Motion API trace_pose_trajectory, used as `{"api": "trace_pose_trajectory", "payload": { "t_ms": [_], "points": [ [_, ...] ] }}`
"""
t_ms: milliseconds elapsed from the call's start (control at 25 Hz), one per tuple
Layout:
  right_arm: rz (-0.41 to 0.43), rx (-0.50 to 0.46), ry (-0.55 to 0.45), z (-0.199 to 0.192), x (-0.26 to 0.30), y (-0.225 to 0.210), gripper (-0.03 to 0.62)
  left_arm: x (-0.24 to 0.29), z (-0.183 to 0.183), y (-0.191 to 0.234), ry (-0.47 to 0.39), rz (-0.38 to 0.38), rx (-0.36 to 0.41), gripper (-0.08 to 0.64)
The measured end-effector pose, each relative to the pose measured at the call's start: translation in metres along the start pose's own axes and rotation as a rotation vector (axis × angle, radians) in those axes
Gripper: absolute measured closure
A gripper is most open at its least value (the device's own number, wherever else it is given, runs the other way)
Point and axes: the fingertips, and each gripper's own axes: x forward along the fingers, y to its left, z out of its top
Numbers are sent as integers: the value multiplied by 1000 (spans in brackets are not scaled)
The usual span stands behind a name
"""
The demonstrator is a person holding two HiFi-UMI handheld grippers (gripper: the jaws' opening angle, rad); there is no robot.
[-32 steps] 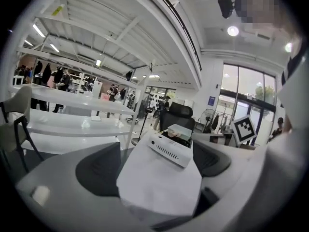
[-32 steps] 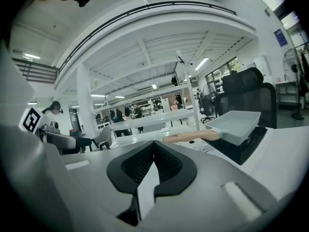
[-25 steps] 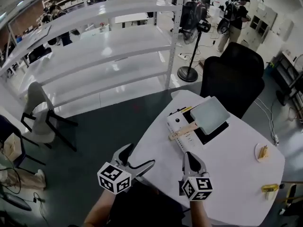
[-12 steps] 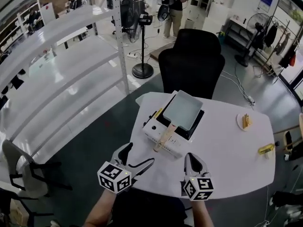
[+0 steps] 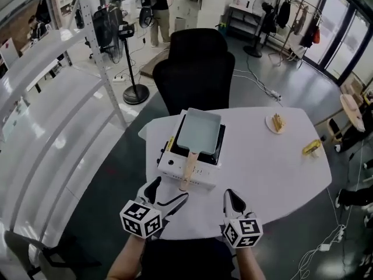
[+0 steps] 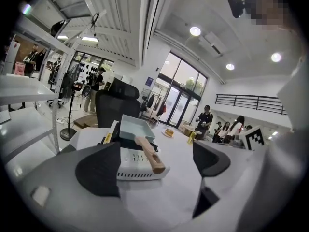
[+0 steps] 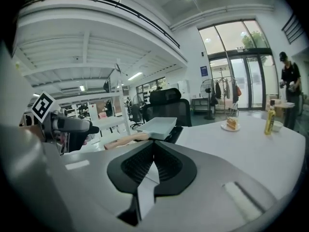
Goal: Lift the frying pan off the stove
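Task not yet begun. The frying pan (image 5: 198, 133) sat on the stove (image 5: 169, 167) on the bench (image 5: 262, 174), its wooden handle (image 5: 189, 167) pointing toward us. We held the left gripper (image 5: 169, 192) with fingers spread wide and empty, and the right gripper (image 5: 231, 196) with fingers pressed together on nothing. Both were well short of the handle. Reach, grasp and lift all remained.

A white table (image 5: 262, 174) carries a white tabletop stove (image 5: 175, 169) near its left end, a small plate (image 5: 268, 124) holding a cake slice (image 5: 278, 121) at the far side, and a yellow bottle (image 5: 312, 148) near the right edge
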Motion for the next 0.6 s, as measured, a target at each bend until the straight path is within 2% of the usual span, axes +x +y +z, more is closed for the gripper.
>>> {"api": "trace_pose_trajectory", "payload": {
  "t_ms": [280, 600],
  "points": [
    [-114, 29, 16, -17, -20, -9, 586, 22, -8, -3, 70, -56, -9, 40],
    [-131, 49, 36, -25, -20, -15, 586, 54, 1, 0, 170, -11, 28, 38]
  ]
}}
